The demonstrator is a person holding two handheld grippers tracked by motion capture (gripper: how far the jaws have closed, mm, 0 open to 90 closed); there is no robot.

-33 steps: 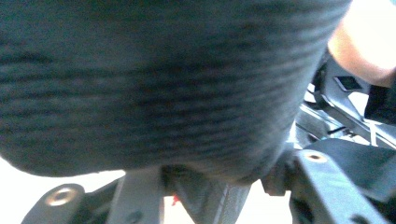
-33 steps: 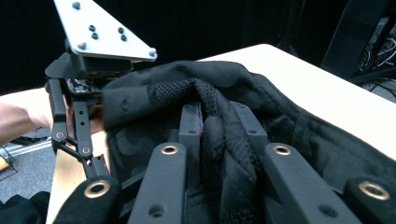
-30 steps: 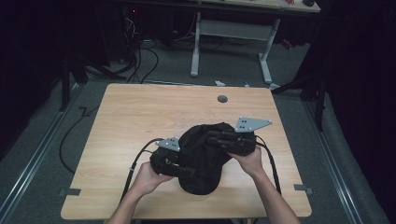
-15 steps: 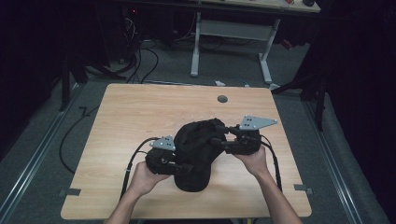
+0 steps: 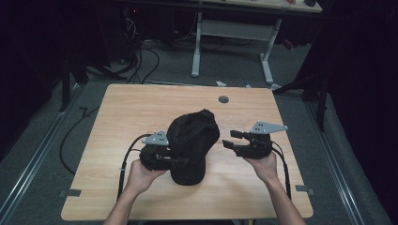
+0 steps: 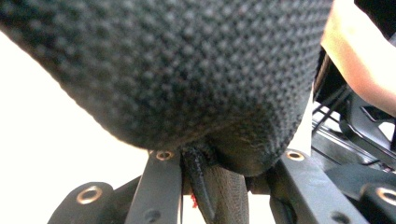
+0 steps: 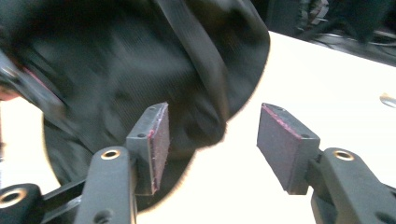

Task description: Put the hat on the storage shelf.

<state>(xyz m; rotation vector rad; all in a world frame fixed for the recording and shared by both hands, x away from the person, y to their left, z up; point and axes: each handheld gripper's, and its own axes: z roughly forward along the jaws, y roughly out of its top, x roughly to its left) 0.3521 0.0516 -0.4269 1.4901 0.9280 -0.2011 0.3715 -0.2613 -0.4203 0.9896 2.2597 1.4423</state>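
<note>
Dark workshop floor and trailing cables surround the pale wooden table point(image 5: 141, 117), where a black cap point(image 5: 192, 140) sits at centre frame, its crown toward the top of the frame and its brim toward the bottom edge. I have the left gripper point(image 5: 162, 157) at the cap's lower left side; in the left gripper view, black mesh fabric point(image 6: 187, 70) fills the upper frame and a fold of cloth point(image 6: 219, 186) runs down between the jaws, which stand close together on it, so I judge the cap is pinned there to keep it steady. My right gripper point(image 5: 232, 139) hovers just right of the cap, clear of it. In the right gripper view its jaws stand wide apart with nothing between the pads point(image 7: 159, 140), the cap's rear edge and strap point(image 7: 201, 60) lying beyond them at upper left. That gap looks set for a fresh bite on the cap's edge.
</note>
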